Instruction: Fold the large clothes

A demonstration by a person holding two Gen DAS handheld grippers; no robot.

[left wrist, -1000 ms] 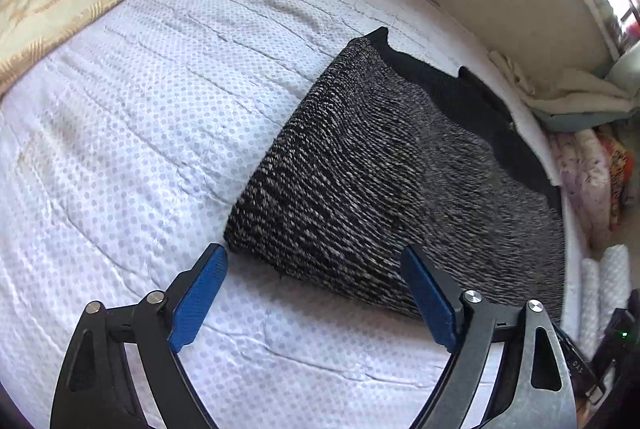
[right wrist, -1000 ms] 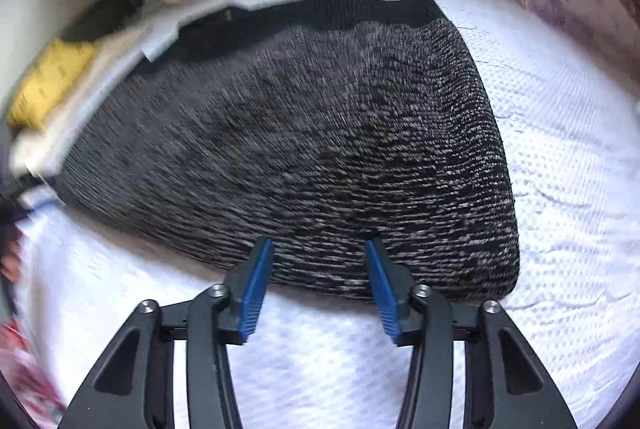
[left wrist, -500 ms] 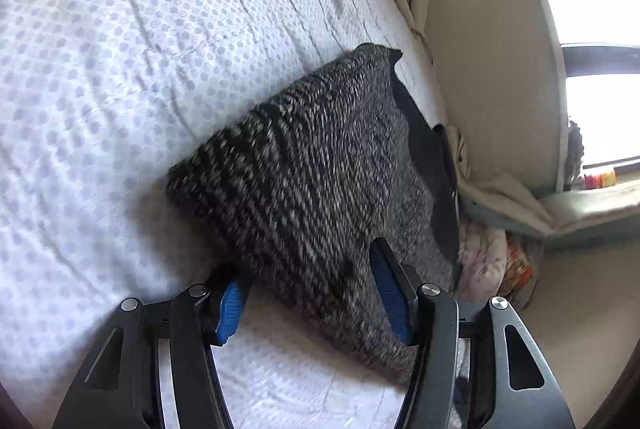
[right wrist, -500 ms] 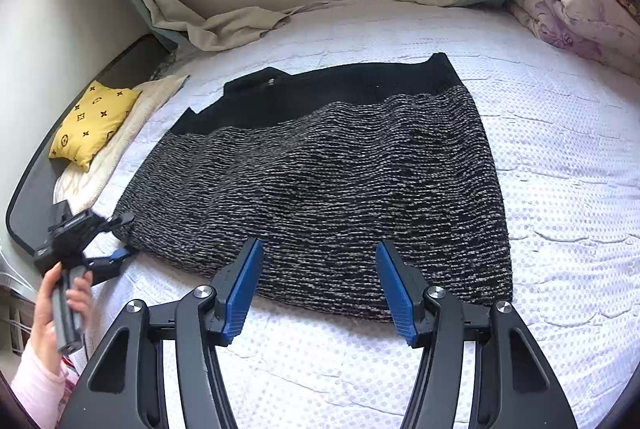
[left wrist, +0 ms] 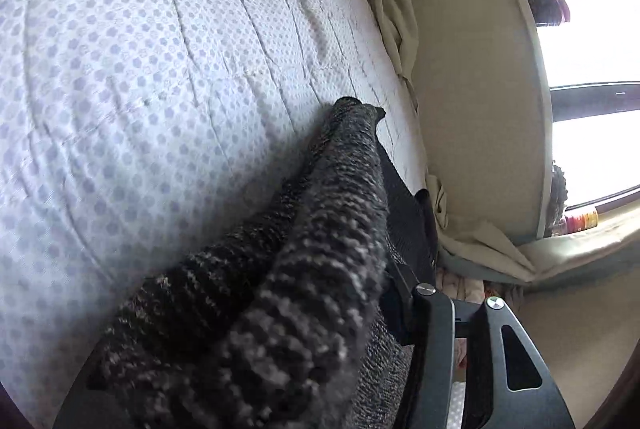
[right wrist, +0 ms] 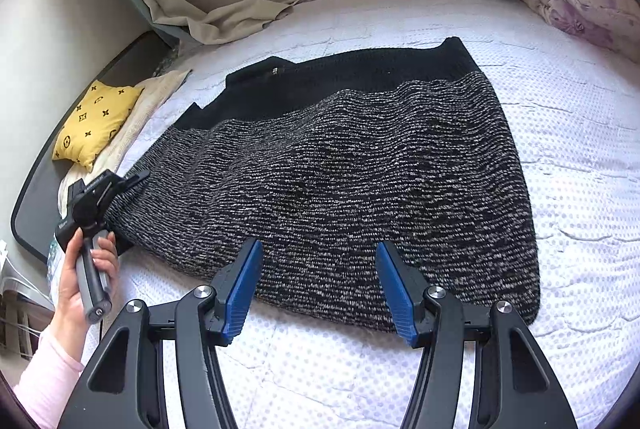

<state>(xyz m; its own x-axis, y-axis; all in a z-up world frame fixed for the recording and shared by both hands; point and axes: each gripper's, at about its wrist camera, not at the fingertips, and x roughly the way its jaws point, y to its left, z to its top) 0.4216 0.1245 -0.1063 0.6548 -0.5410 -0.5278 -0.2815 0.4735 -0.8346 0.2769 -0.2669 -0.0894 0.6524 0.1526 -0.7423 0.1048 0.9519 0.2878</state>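
Right wrist view: the black-and-grey marled knit garment [right wrist: 340, 169] is spread on the white dotted bedspread [right wrist: 580, 189]. The right gripper [right wrist: 318, 281] is held unclenched over its near hem; the left gripper [right wrist: 120, 185] is closing on the left corner. Soft, heavy, floppy knit is judged; corners are best taken.

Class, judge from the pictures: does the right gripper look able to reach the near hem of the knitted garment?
Probably yes. The right gripper hangs open just over the knitted garment with its hem between the fingers, and nothing lies between.
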